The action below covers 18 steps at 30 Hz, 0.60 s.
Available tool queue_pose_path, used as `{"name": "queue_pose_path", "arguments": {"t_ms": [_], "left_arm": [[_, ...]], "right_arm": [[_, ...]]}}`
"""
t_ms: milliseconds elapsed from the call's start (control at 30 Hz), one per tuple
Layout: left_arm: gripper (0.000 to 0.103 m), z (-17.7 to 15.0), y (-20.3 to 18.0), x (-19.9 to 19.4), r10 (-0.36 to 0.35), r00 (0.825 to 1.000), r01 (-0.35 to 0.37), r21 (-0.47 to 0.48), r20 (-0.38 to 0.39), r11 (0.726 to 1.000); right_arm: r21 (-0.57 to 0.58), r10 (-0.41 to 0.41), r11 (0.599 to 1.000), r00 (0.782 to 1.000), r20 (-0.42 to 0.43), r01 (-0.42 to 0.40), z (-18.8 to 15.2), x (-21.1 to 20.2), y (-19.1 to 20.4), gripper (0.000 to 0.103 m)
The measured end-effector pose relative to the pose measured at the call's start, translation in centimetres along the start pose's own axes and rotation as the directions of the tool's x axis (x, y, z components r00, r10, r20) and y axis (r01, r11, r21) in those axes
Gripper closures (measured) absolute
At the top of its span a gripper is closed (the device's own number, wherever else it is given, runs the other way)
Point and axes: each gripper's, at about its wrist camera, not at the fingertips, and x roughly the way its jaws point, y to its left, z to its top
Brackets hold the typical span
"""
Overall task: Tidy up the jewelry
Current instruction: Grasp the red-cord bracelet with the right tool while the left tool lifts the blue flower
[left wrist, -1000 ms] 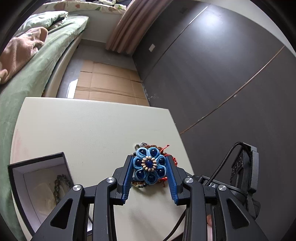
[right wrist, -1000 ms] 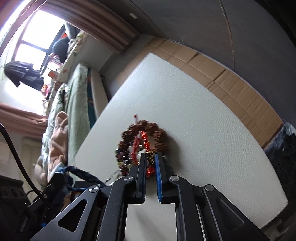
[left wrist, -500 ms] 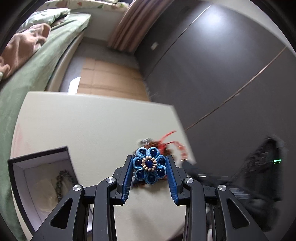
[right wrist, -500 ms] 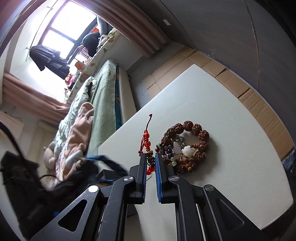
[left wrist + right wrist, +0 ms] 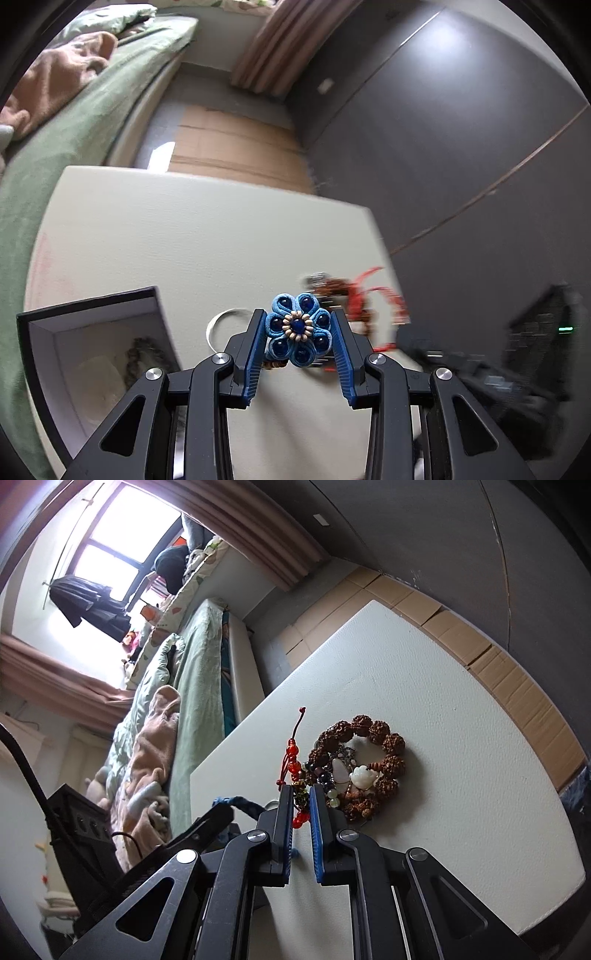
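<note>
My left gripper (image 5: 298, 334) is shut on a blue flower-shaped ornament (image 5: 297, 325) and holds it above the white table (image 5: 184, 236). An open black jewelry box (image 5: 99, 347) with a white lining lies to its left, with a dark beaded bracelet (image 5: 142, 350) inside. My right gripper (image 5: 301, 801) is shut on a red beaded cord bracelet (image 5: 293, 760), lifted above the table (image 5: 461, 775). A brown rudraksha bead bracelet (image 5: 373, 746) lies beside it in a pile with mixed beads and a white pendant (image 5: 364, 775). The red cord also shows blurred in the left wrist view (image 5: 365, 291).
A thin pale ring (image 5: 221, 321) lies on the table beside the box. A bed with green bedding (image 5: 192, 686) runs along the table's far side. Cardboard sheets (image 5: 229, 144) cover the floor. A dark wall (image 5: 461, 129) stands on the right.
My right gripper has lifted the red cord bracelet off the pile and drawn it back. My left gripper, still holding the blue flower, has shifted left toward the box.
</note>
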Motion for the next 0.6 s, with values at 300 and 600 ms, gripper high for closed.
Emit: {"name": "queue_pose_path", "arguments": {"t_ms": [300,600], "left_arm": [[0.067,0.0,0.0,0.6,0.093,0.996,-0.093,0.026,0.008,0.995],[0.067,-0.1,1.1,2.2,0.122,0.992,-0.121,0.021,-0.038,0.992]], "right_arm": [[0.005,-0.004,1.000,1.000,-0.001,0.004,0.0,0.1,0.0,0.092],[-0.001,-0.003,1.000,1.000,-0.007,0.003,-0.1,0.2,0.3,0.092]]}}
